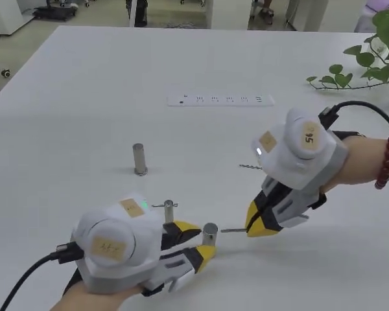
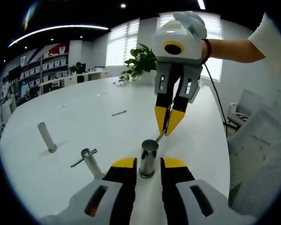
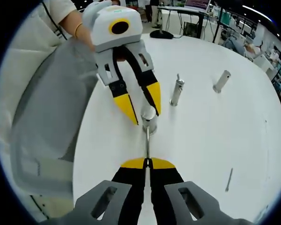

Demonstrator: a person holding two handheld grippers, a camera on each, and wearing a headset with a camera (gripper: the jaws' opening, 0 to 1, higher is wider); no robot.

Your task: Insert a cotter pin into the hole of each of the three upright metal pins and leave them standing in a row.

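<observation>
- Step in hand: second of three insertions, as I read it. Middle pin point(image 1: 168, 211) already has a cotter through its top. Far pin point(image 1: 140, 159) stands bare.
- Near pin point(image 1: 209, 232) stands upright on the worktop point(image 1: 84, 97), between the jaws of the left tongs point(image 1: 200, 240).
- Left tongs: part open and straddling the near pin low down. Its own view shows a sliver of gap on each side, so it looks like bracketing, not clamping. Can't rule out light contact.
- Right tongs point(image 1: 254, 228): jaws closed tight on the tail of the held cotter pin point(image 1: 233, 229), which lies roughly level and points straight at the near pin's upper end.
- The cotter's tip is at or just beside the pin's side. Can't tell if it's in yet, as the hole itself isn't visible.
- Spare cotter pin point(image 1: 251, 167) lies flat on the worktop behind the right tongs, well apart from the far pin. Presumably it's for that one.
- Next move: line the tip up with the cross-hole, then push straight along the cotter's axis while the left tongs stops the pin tipping or turning.
- Risk: an off-axis push tips the pin or bends the cotter, so the left jaws may need to close first.
- After that: release, fetch the spare, do the far pin. The three pins don't form a tidy row yet.
</observation>
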